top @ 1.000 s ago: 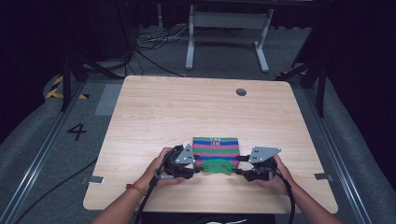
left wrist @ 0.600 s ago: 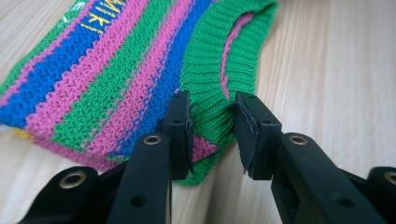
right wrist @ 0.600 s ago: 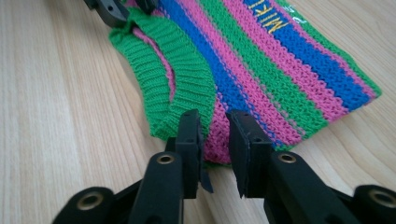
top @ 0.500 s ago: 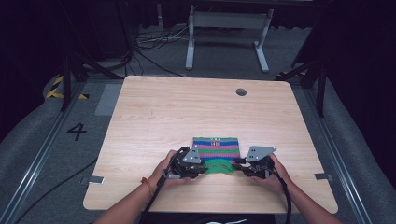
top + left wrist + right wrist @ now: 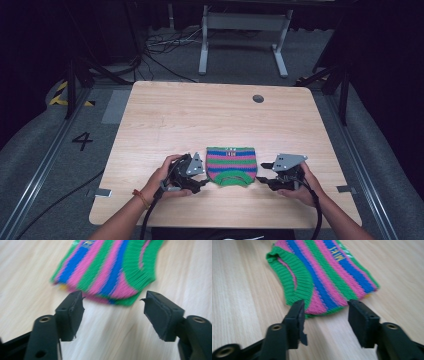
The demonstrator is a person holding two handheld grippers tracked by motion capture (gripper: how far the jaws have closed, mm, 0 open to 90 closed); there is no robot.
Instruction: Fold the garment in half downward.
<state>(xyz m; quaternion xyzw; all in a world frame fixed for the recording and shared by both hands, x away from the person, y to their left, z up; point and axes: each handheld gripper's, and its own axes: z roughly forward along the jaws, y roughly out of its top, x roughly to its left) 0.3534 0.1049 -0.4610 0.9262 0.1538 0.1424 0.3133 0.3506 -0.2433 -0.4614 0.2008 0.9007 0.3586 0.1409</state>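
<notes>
A: How were the tools found?

B: The left tool was seen with its jaws spread, having just been opening, with nothing between them; bare desk lay in the gap. The right tool was likewise parted, its jaws just opened, nothing pinched. Each was held low, just beside one side edge of the striped knit garment.

A: And the garment itself?

B: It was laid flat near the front middle of the desk, between the two tools, its green ribbed opening turned toward the person. In the right gripper view its near corner was seen just beyond the pads, apart from them.

A: Which step was judged to be in hand?

B: A release after a fold or a straightening, it was thought. A fresh grip on the side edges would be called for next, with both tools brought in level.

A: What was hard to make out?

B: The left gripper view was blurred, and the yellow lettering could not be read with certainty. Whether layers lay folded beneath could not be told.
</notes>
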